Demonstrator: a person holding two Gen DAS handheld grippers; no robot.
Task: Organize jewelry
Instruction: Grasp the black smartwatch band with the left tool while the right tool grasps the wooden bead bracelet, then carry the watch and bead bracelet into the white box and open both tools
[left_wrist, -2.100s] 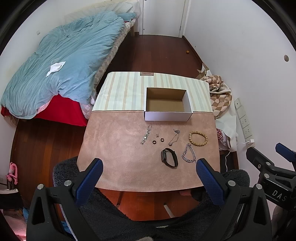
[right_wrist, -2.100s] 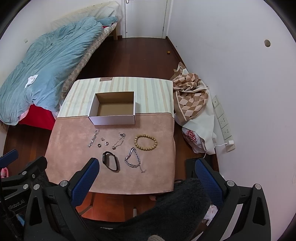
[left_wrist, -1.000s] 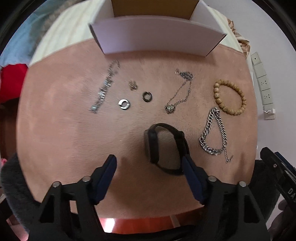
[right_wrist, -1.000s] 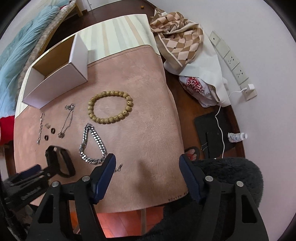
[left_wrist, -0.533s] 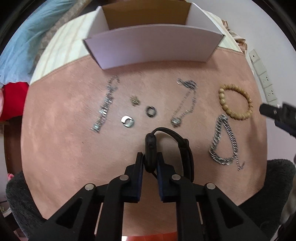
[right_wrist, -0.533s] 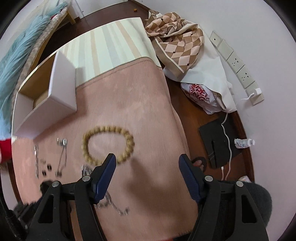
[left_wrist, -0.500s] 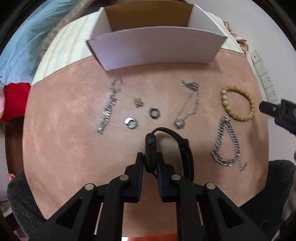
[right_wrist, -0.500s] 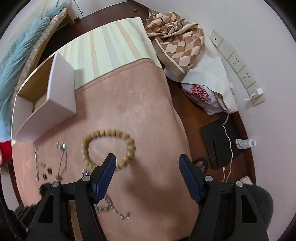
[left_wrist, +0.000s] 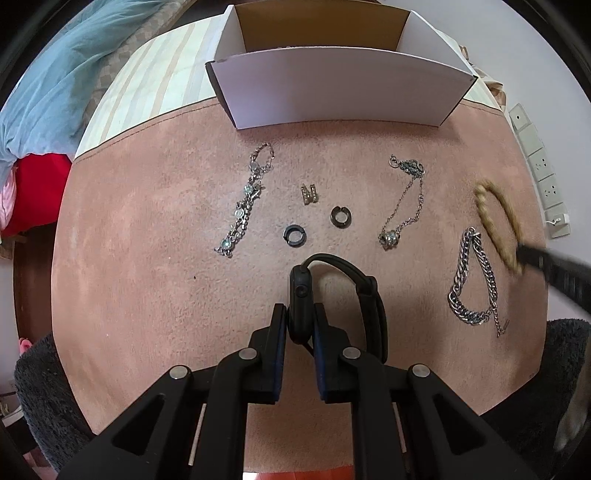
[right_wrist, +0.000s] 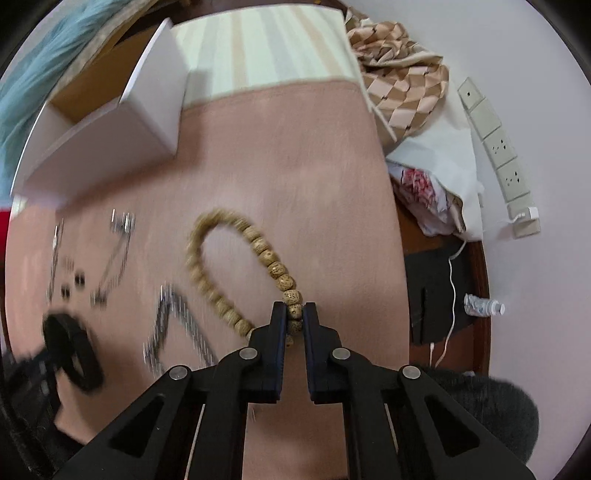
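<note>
On the pink mat (left_wrist: 147, 295) we have our left gripper (left_wrist: 300, 325) clamped on the body of the black watch (left_wrist: 301, 291), whose strap loops off to the right. Our right gripper (right_wrist: 293, 317) is pinched on one bead of the wooden bead bracelet (right_wrist: 266, 258), the rest of it trailing away across the mat. Between the two lie a thick silver chain (left_wrist: 472, 277), a thin pendant necklace (left_wrist: 402, 206), two dark rings (left_wrist: 293, 236) and a jewelled bracelet (left_wrist: 243, 206). Beyond them stands the open white box (left_wrist: 332, 85).
</note>
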